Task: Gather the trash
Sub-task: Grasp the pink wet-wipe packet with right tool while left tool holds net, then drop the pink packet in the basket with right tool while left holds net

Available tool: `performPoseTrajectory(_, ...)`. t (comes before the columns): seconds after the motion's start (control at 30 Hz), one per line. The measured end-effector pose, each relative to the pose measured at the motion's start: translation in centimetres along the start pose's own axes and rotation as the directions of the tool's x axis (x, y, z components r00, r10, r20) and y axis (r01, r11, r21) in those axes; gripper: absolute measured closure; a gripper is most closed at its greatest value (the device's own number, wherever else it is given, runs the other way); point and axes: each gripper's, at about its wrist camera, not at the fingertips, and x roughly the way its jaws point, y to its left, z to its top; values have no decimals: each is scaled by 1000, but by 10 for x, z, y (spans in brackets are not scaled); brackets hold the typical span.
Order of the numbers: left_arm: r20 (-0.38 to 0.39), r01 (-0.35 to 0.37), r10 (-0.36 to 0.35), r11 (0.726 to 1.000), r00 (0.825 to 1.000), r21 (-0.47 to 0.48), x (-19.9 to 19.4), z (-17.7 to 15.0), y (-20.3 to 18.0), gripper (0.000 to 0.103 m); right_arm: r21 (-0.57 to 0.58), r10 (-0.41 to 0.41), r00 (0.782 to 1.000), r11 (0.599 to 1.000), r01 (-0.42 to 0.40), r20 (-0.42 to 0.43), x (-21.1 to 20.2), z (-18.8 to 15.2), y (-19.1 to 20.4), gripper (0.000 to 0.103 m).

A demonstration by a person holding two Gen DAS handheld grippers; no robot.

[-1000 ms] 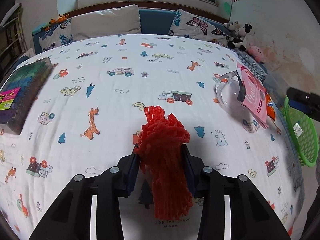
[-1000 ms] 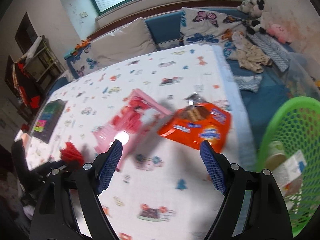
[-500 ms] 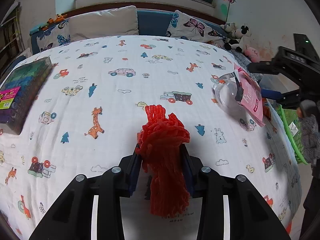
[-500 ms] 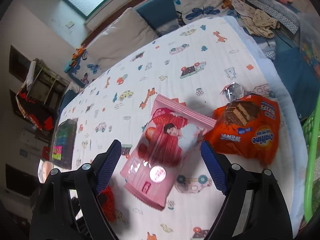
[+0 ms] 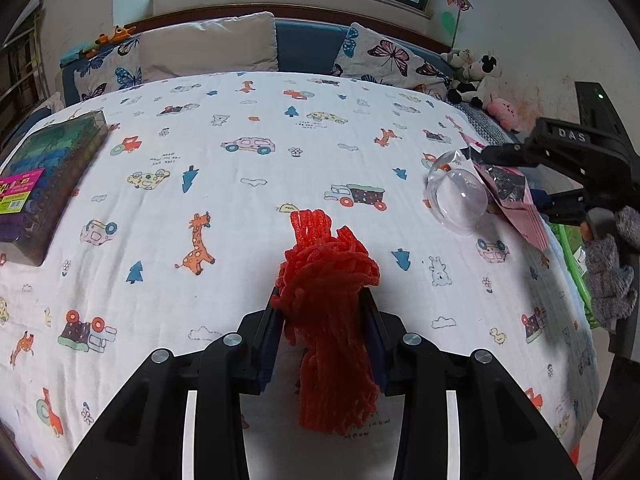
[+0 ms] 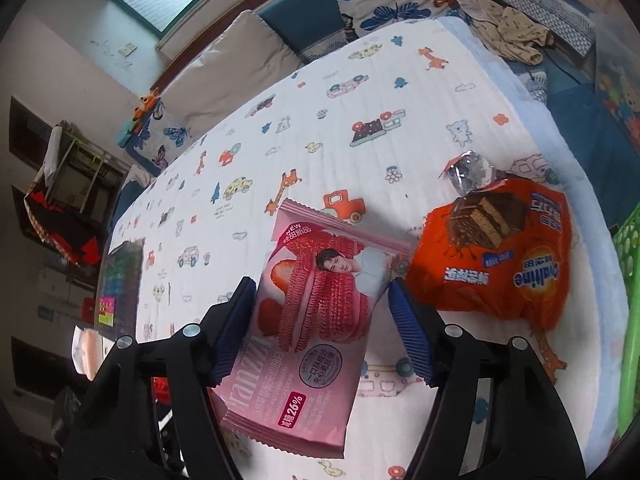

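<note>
Left gripper (image 5: 322,312) clamped on a bundle of red mesh netting (image 5: 328,320); the netting bulges above the blue pads and hangs below them, held over the printed bedsheet (image 5: 240,184).

Right gripper (image 6: 322,312) straddles the pink Franzzi biscuit wrapper (image 6: 316,308). Its jaws have just been closing, wrapper between them. Left pad meets the wrapper's edge and the right pad stands at its corner, but whether they are actually pinching it I cannot tell. In the left wrist view the wrapper (image 5: 516,200) looks lifted at an angle, its upper edge up by the right gripper (image 5: 516,152).

Orange Ovaltine wafer wrapper (image 6: 504,256) lies on the sheet just right of the pink one, open silver end pointing toward the pillows. A clear plastic dome (image 5: 456,200) sits on the sheet beside the pink wrapper, partly under its edge.

Green mesh basket (image 6: 628,300) stands off the right edge of the bed, near the orange wrapper. A gloved hand (image 5: 608,264) shows behind the right gripper.

Flat box of coloured pieces (image 5: 44,176) rests at the far left edge of the sheet, well apart from the trash.
</note>
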Motion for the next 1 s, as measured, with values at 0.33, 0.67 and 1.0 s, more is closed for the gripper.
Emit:
performPoseTrajectory(0.33, 37, 24, -25, 999, 999, 24, -19, 5, -18, 66, -49, 46, 997, 998, -43, 63, -46, -16, -1, 40)
performPoseTrajectory(0.67, 62, 78, -84, 993, 995, 85, -36, 10, -62, 66, -51, 21, 987, 999, -13, 161, -110, -34, -34, 40)
performPoseTrajectory(1.0, 60, 148, -161, 973, 985, 177, -42, 17, -123, 66, 58, -96, 956, 995, 83, 276, -181, -46, -117, 40)
